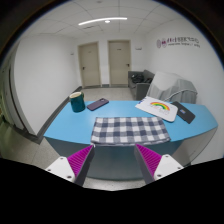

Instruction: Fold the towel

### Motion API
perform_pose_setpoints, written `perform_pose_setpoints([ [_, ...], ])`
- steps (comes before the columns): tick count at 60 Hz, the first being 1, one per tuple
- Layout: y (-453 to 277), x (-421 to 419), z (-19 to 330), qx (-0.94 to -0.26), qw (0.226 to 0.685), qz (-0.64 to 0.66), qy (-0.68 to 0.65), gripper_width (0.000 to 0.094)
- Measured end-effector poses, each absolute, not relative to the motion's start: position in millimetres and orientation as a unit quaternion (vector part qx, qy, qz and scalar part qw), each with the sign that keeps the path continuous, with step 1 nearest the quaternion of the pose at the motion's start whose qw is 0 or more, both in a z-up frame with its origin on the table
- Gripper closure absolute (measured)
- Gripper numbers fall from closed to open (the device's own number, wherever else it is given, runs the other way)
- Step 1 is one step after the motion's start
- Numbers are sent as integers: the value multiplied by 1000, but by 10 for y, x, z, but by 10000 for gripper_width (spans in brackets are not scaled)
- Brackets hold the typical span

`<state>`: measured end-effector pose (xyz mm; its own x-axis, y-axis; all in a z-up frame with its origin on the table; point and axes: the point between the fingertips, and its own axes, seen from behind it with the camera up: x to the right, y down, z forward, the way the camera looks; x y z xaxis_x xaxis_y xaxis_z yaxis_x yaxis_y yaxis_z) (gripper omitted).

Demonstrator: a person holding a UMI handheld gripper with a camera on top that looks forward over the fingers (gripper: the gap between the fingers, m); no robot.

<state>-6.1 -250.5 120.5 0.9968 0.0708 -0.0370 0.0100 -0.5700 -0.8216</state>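
Two fingers (113, 160) stand wide, short of the towel (128, 129) — a shallow pinch at its near edge could slip off the worktop (70, 124).

We can see a sign (182, 41) with dark letters high on the white wall, but the letters are too small for us to read. A white board (158, 109) with a rainbow picture lies on the blue desk (70, 128), and we cannot make out any words on it. We find nothing else with writing.
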Motion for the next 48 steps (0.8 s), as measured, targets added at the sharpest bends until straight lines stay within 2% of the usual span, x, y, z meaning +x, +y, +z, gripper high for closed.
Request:
perform_pose_setpoints([
  [16, -1397, -958, 496, -891, 440, 68, -88, 137],
  [25, -786, -1118, 176, -884, 449, 35, -125, 247],
  [34, -560, -1021, -160, -895, 428, 22, -123, 462],
  [41, -522, -994, -133, -880, 452, 16, -143, 619],
  [47, -519, -920, -114, -871, 470, 9, -143, 857],
  [48, -518, -918, -114, -870, 472, 8, -142, 864],
])
